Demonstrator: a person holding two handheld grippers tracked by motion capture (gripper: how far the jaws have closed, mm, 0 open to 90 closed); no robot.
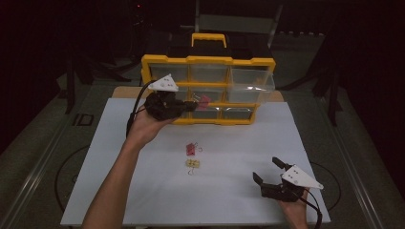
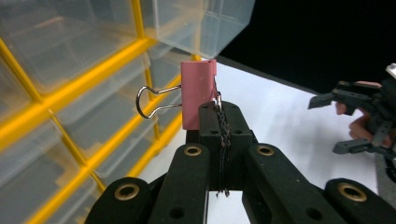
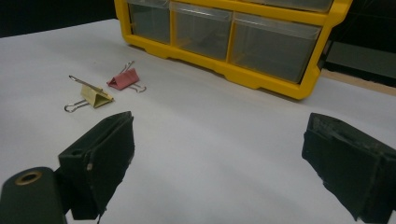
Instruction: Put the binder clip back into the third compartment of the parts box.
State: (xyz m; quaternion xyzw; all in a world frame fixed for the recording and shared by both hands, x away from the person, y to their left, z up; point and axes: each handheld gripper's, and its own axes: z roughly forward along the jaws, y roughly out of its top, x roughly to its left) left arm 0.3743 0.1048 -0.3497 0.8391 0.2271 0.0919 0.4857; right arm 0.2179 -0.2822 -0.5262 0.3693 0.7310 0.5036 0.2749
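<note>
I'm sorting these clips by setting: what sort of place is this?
Probably a dim lab or workshop bench: a white table, a yellow drawer organizer, loose binder clips, and a hand-held gripper.

Pink binder clip (image 2: 198, 93) between closed jaws

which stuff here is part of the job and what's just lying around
In the job:
- left gripper, shut on the pink binder clip
- yellow drawer organizer
- pulled-out clear drawer

Lying about:
- red binder clip
- yellow binder clip
- right gripper, open, idle
</note>
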